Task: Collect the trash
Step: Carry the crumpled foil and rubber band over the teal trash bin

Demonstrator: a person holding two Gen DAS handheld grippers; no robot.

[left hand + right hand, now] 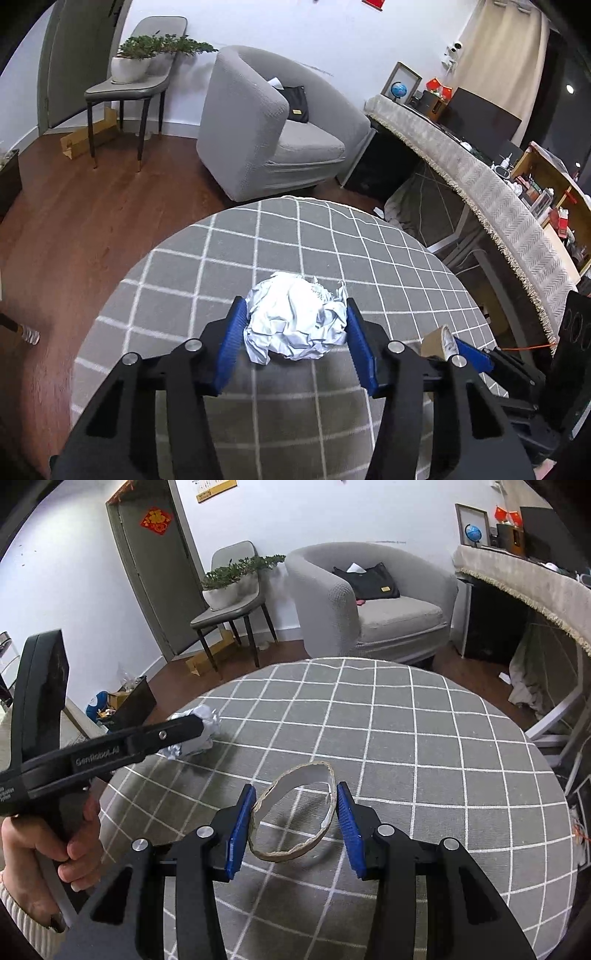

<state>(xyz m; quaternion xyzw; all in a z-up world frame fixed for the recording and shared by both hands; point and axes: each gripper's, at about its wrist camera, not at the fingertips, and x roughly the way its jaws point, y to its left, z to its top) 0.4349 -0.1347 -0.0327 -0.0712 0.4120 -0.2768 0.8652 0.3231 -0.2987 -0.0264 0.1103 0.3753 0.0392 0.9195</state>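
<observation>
A crumpled white paper ball (295, 317) lies on the round table with the grey checked cloth (388, 258). My left gripper (293, 312) has its blue pads against both sides of the ball. The ball also shows in the right wrist view (201, 731), partly hidden behind the left gripper's black body (110, 753). A flattened cardboard ring (295, 812) lies on the tablecloth (443, 738). My right gripper (295, 799) grips it, both blue pads touching its sides. In the left wrist view the ring (437, 341) and a blue pad show at the right.
A grey armchair (273, 125) with a black bag stands beyond the table. A chair with a potted plant (133, 62) stands by the wall. A cloth-covered desk (480, 184) with clutter runs along the right. A dark bin with trash (129, 705) sits on the floor left of the table.
</observation>
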